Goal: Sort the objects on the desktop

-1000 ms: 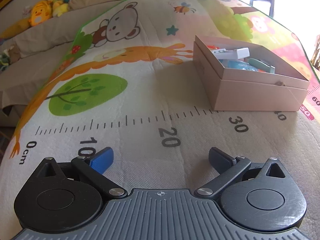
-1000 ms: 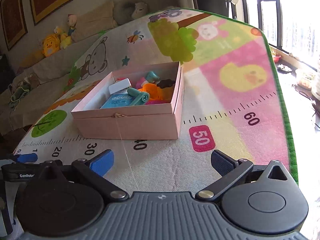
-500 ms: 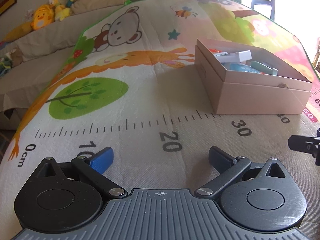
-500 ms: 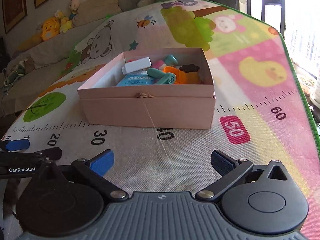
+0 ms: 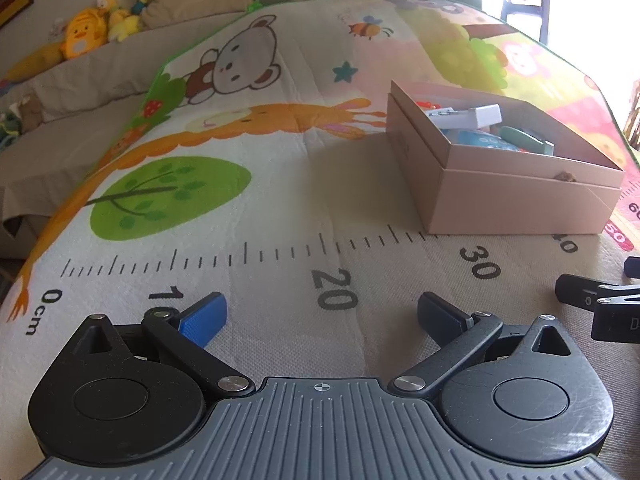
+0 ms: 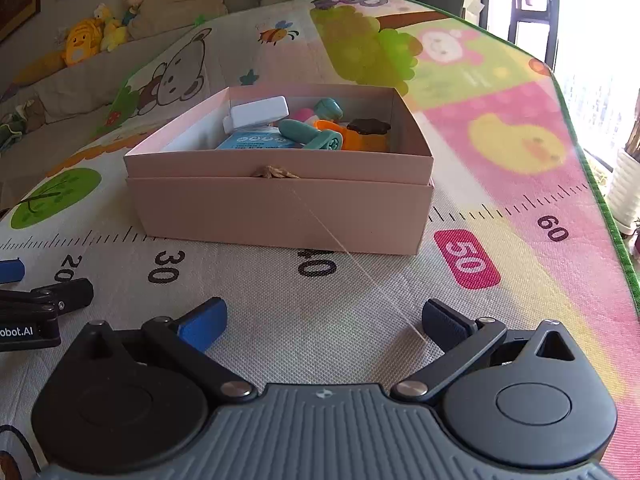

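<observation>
A pink cardboard box (image 6: pixel 280 208) stands on the play mat, straight ahead in the right wrist view and at the right in the left wrist view (image 5: pixel 520 208). It holds several small objects: a white case (image 6: pixel 258 113), a blue packet (image 6: pixel 256 141), a teal roller (image 6: pixel 316 136) and an orange piece (image 6: pixel 352 140). A thin thread (image 6: pixel 340 244) runs from the box front toward me. My left gripper (image 5: pixel 322 314) is open and empty over the 20 mark. My right gripper (image 6: pixel 324 320) is open and empty near the 40 mark.
The mat (image 5: pixel 240 208) has a printed ruler and cartoon animals. Its green edge (image 6: pixel 608 200) drops off at the right. A sofa with plush toys (image 5: pixel 84 36) lies behind. Each gripper shows at the edge of the other's view (image 6: pixel 40 304).
The right gripper has swung left so the box is now centred and closer. The left gripper has shifted slightly; the right gripper's fingers have come into its view at the right.
</observation>
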The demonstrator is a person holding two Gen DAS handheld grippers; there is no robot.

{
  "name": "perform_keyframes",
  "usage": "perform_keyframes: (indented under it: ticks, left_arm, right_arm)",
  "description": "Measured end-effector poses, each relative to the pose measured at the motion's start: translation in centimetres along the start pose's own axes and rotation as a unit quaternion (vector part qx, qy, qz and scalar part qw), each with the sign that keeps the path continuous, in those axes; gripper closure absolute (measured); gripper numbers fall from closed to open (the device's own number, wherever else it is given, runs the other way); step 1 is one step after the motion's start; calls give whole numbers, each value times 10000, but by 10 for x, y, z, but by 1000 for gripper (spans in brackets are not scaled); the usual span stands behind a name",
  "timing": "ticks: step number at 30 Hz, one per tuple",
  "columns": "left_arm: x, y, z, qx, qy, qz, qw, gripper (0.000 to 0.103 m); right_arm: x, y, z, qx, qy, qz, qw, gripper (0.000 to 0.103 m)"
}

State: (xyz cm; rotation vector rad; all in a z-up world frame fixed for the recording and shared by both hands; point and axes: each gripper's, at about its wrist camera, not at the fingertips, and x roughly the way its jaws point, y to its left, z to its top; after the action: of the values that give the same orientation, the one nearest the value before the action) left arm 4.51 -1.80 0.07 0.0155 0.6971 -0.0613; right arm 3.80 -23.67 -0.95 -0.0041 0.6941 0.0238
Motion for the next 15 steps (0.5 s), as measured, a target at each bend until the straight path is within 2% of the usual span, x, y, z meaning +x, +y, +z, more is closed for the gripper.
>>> perform_keyframes:
  ticks: [15]
  left_arm:
    - [0,-2,-1,54,-8,50,10000,0]
  right_arm:
    - [0,-1,0,5,4,2,10000,0]
